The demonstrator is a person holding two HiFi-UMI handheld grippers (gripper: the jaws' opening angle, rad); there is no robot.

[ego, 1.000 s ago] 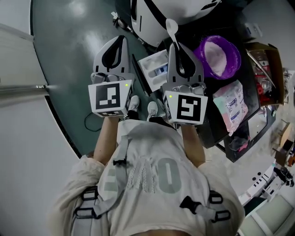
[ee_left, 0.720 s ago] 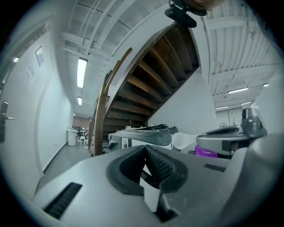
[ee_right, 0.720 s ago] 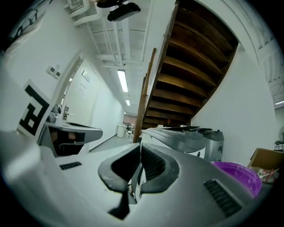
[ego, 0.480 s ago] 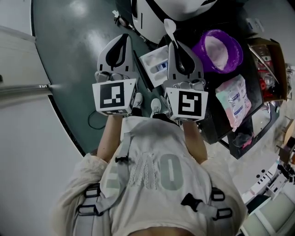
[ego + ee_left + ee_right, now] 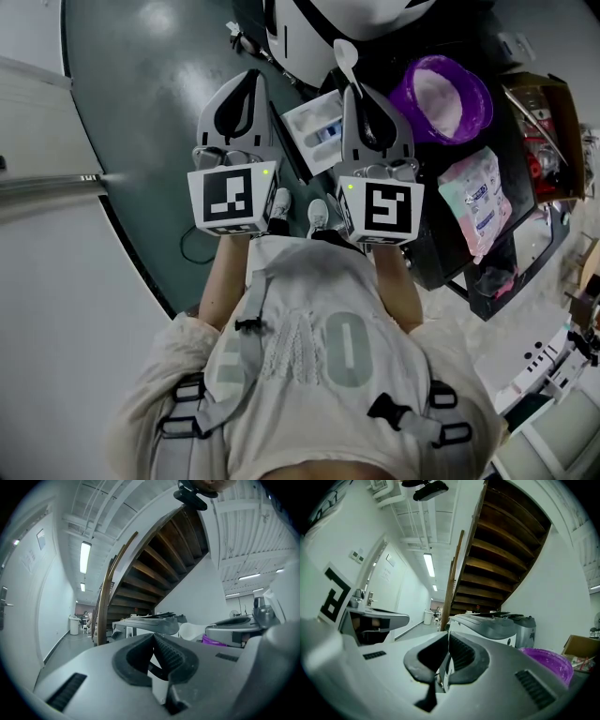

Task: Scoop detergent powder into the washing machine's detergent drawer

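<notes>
In the head view my right gripper (image 5: 356,91) is shut on the handle of a white plastic spoon (image 5: 345,52), whose bowl points toward the washing machine (image 5: 347,17). The white detergent drawer (image 5: 312,131) lies pulled out between the two grippers, just left of the spoon. A purple bowl (image 5: 442,97) of pale powder sits to the right of the right gripper. My left gripper (image 5: 250,77) is shut and empty, held level with the right one, left of the drawer. In the right gripper view the spoon (image 5: 447,663) shows edge-on between the shut jaws, with the purple bowl (image 5: 549,661) at right.
A printed detergent bag (image 5: 476,206) lies on the dark table (image 5: 427,253) to the right, with a cardboard box (image 5: 544,122) of items beyond it. The person's shoes (image 5: 314,217) stand on the grey floor below the grippers. A wooden staircase (image 5: 154,564) rises ahead.
Both grippers and the spoon sit slightly higher in view than a second ago. Nothing has moved over the last half second.
</notes>
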